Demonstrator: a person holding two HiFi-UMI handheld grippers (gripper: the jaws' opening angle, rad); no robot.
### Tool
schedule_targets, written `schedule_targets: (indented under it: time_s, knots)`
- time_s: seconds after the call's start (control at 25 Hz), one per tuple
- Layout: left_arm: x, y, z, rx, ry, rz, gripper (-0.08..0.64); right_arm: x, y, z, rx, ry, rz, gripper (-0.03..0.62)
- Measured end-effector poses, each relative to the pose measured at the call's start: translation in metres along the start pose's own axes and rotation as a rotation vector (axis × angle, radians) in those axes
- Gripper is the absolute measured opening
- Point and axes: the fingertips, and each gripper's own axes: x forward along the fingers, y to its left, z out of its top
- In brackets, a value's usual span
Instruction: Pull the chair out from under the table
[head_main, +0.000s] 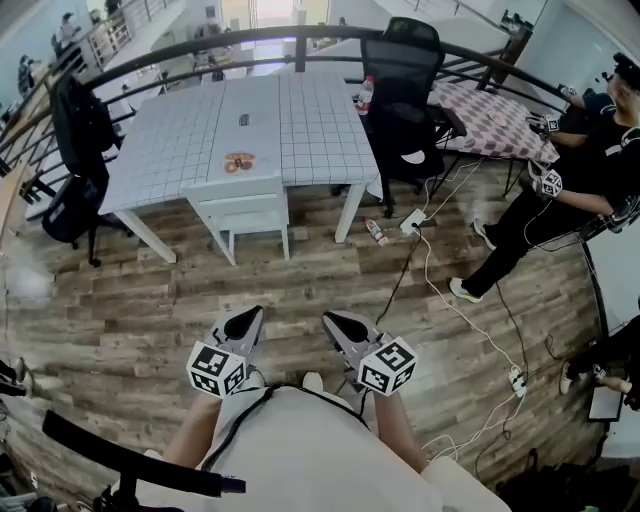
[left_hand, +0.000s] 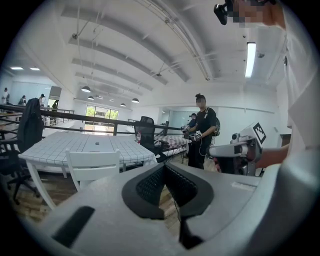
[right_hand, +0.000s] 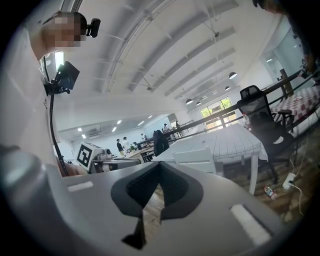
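Chair (head_main: 240, 208) stands tucked under table (head_main: 300, 120) at 12 o'clock, well apart. Approach step: left gripper (head_main: 247, 320) and right gripper (head_main: 338, 322) clenched, empty. Next move probably requires opening jaws at backrest.

Smooth, matt white chair (head_main: 240, 192) — table (head_main: 170, 140) topped in gridded white, cloth-like; floor (head_main: 130, 290) of weathered, matt wood planks.

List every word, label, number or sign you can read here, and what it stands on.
No text can be read.
On the left gripper and right gripper: black-and-white square markers, no letters.
Label on the clear plastic bottle on the white tiled table: too small to read.
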Motion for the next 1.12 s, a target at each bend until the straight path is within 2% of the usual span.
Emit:
schedule_targets:
  time_s: [0.52,0.8,1.12]
  knots:
    - [0.02,-0.055,-0.021,0.005,0.034,0.075,0.006,-0.068,-0.039,-0.028,0.052,0.016,0.041,0.006]
    - [0.0,-0.031,-0.016,0.006,0.031,0.174,0.006,-0.073,-0.053,-0.029,0.096,-0.006,0.062,0.006]
    - [-0.001,0.005,-0.02,-0.022,0.024,0.249,0.006,-0.049,-0.065,-0.026,0.082,0.028,0.076,0.006]
